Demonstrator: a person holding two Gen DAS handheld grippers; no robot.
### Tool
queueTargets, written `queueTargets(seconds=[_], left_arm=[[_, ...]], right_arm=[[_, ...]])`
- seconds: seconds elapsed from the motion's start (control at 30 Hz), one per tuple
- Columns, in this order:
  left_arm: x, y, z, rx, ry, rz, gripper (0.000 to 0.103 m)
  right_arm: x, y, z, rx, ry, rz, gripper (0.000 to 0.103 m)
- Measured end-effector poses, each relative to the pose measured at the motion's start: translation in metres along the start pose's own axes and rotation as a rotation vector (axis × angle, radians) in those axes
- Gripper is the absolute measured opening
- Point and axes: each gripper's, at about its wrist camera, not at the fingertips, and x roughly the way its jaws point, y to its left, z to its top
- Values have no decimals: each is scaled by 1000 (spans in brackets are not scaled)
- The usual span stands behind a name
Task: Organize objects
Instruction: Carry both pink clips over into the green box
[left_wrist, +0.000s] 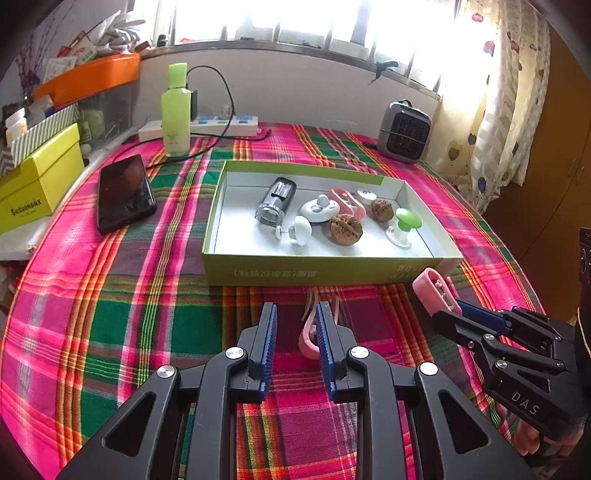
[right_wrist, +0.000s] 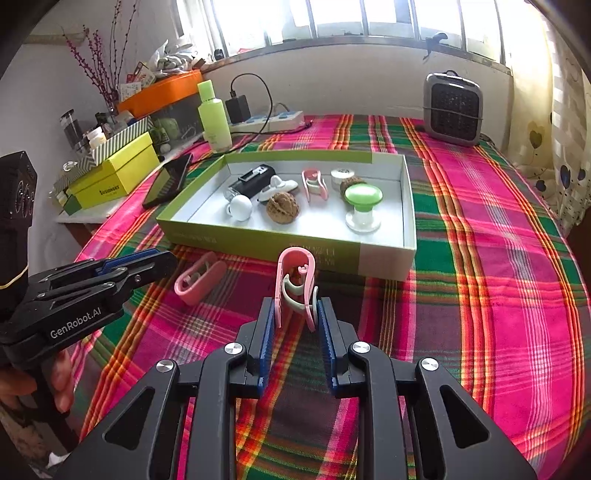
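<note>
A: On the plaid cloth (right_wrist: 480, 258), just in front of the green-and-white cardboard tray (right_wrist: 384, 254) – what's the right gripper (right_wrist: 295, 314) got?
B: Ribbed blue pads clamped on a pink plastic clip (right_wrist: 295, 280), held upright; looped shape w/ a white curved insert. A 2nd pink clip (right_wrist: 199, 282) lies flat on the cloth nearby, near the left gripper (right_wrist: 162, 258).
A: Left fingers?
B: Drawn in as far as they go, nothing pinched betw. them; the flat clip pokes out beside one pad in the left view.
A: Tray contents?
B: 2 wrinkled brown walnuts (left_wrist: 346, 229); 1 more pink clip (left_wrist: 347, 201); 1 green mushroom-cap knob (left_wrist: 406, 221) on a clear base; 1 small round white jar (right_wrist: 342, 175); 1 black-and-clear boxy gadget (left_wrist: 275, 201); 2 smooth white rounded plastic pieces (left_wrist: 301, 230).
A: Outside it?
B: 1 glossy black phone (left_wrist: 123, 192); 1 pale green bottle (left_wrist: 176, 110); 1 grey grilled heater (right_wrist: 452, 109).
</note>
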Motion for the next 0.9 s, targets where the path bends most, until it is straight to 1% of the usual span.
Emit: queueTargets(seconds=[0.1, 0.17, 0.23, 0.33, 0.4, 0.5, 0.57, 0.7, 0.9], left_arm=[[0, 0, 0, 5, 4, -8, 20], [4, 1, -5, 21, 33, -23, 20], [7, 3, -10, 11, 59, -33, 20], [8, 5, -11, -5, 55, -53, 22], [9, 5, -11, -4, 60, -62, 32], [7, -1, -11, 20, 48, -74, 38], [8, -5, -11, 28, 50, -80, 41], [17, -9, -10, 46, 66, -67, 41], [26, -6, -9, 38, 79, -17, 40]], right_arm=[[-1, 0, 2, 5, -7, 1, 24], [-2, -1, 1, 4, -9, -3, 24], [-2, -2, 1, 7, -11, -1, 24], [-1, -1, 0, 7, -9, 0, 24], [0, 1, -1, 2, -6, 1, 24], [-1, 0, 0, 5, -11, 0, 24], [0, 0, -1, 6, -8, -1, 24], [2, 2, -2, -1, 1, 2, 24], [2, 3, -2, -2, 1, 2, 24]])
